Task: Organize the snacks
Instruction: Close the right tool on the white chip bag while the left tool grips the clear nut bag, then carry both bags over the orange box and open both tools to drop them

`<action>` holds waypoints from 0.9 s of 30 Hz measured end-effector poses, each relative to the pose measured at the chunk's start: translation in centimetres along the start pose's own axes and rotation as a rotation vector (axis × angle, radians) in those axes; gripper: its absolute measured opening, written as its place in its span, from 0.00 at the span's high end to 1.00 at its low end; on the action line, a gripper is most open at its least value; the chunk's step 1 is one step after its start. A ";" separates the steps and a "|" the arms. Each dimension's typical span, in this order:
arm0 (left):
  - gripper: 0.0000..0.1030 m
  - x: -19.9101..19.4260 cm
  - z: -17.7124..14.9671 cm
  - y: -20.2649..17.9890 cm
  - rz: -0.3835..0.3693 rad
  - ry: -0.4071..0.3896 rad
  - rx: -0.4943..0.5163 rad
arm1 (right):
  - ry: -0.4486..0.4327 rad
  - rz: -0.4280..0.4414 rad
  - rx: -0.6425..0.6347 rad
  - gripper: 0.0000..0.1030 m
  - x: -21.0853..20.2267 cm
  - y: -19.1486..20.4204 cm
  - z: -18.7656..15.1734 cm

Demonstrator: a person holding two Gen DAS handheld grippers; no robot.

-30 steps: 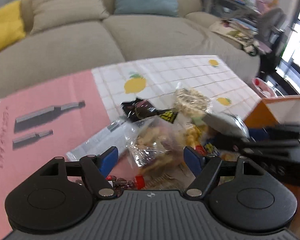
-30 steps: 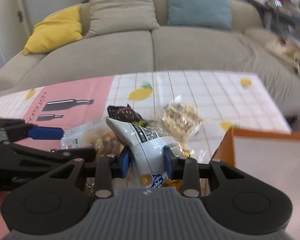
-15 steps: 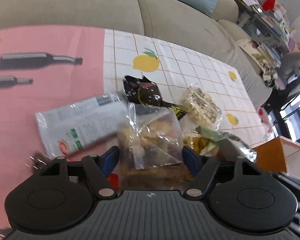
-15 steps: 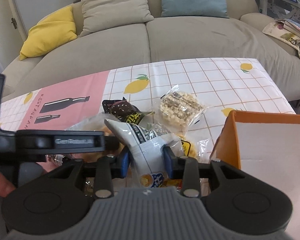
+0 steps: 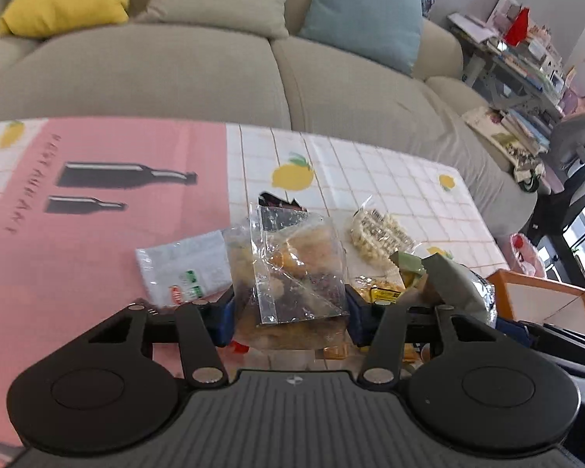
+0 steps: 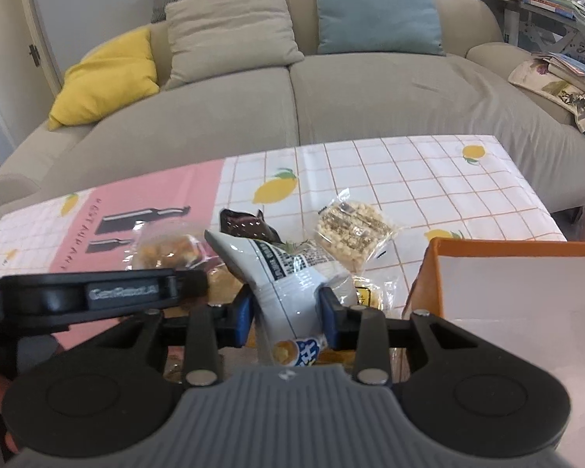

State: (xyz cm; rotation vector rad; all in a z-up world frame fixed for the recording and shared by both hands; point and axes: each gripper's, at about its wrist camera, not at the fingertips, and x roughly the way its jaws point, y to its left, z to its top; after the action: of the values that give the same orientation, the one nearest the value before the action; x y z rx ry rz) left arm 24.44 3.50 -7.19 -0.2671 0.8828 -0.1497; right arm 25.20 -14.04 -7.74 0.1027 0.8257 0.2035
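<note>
My right claw [image 6: 286, 312], low in the frame's centre, pinches the white snack bag [image 6: 288, 277]; its lower end is hidden behind my housing. My left claw [image 5: 290, 312] squeezes a clear bag of pastries [image 5: 298, 273], its contents blurred. The orange box [image 6: 518, 277] is cut off at right.

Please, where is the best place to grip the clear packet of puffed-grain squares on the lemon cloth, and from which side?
Probably take the clear flat packet of puffed-grain squares across its shorter width, coming from above. It lies flat on the lemon-print tablecloth, apart from the pile, so a claw can straddle its long sides; the crimped ends look thin.
</note>
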 end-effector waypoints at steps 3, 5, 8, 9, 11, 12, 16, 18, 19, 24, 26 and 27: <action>0.42 -2.7 -0.3 -0.3 0.012 -0.017 0.010 | -0.015 0.024 -0.002 0.67 -1.8 0.3 0.0; 0.42 -4.5 -0.7 -0.4 0.012 -0.019 0.017 | -0.020 0.047 -0.001 0.67 -3.1 0.4 -0.1; 0.42 -7.2 -1.4 -0.8 0.011 -0.018 0.010 | -0.016 0.086 0.012 0.67 -5.2 0.3 -0.4; 0.42 -7.9 -1.6 -0.9 0.008 -0.021 0.013 | -0.012 0.093 0.014 0.67 -5.8 0.2 -0.4; 0.42 -9.4 -2.1 -1.5 0.001 -0.028 0.022 | -0.003 0.105 0.019 0.67 -7.1 -0.1 -0.6; 0.42 -10.1 -2.4 -1.9 -0.007 -0.031 0.030 | -0.002 0.117 0.026 0.67 -7.9 -0.4 -0.6; 0.42 -12.3 -3.3 -4.1 -0.040 -0.042 0.064 | -0.017 0.158 0.069 0.67 -11.3 -2.2 -0.7; 0.42 -13.0 -3.7 -5.6 -0.065 -0.043 0.100 | -0.029 0.165 0.086 0.67 -13.0 -3.3 -0.6; 0.42 -13.1 -3.8 -6.3 -0.076 -0.040 0.116 | -0.032 0.162 0.090 0.67 -13.8 -3.8 -0.7; 0.42 -12.9 -3.8 -10.2 -0.136 0.001 0.208 | -0.028 0.110 0.090 0.67 -16.8 -7.0 -0.9; 0.42 -12.5 -3.8 -11.5 -0.158 0.026 0.236 | -0.018 0.077 0.084 0.67 -17.7 -8.4 -1.0; 0.42 -12.2 -3.7 -12.2 -0.167 0.039 0.251 | -0.009 0.058 0.087 0.67 -18.1 -9.3 -1.1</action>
State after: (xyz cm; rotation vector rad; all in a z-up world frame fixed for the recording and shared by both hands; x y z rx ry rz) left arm 13.62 -5.85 3.19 -0.1038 0.8705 -0.4189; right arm 13.74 -27.04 2.97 0.2093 0.8235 0.2220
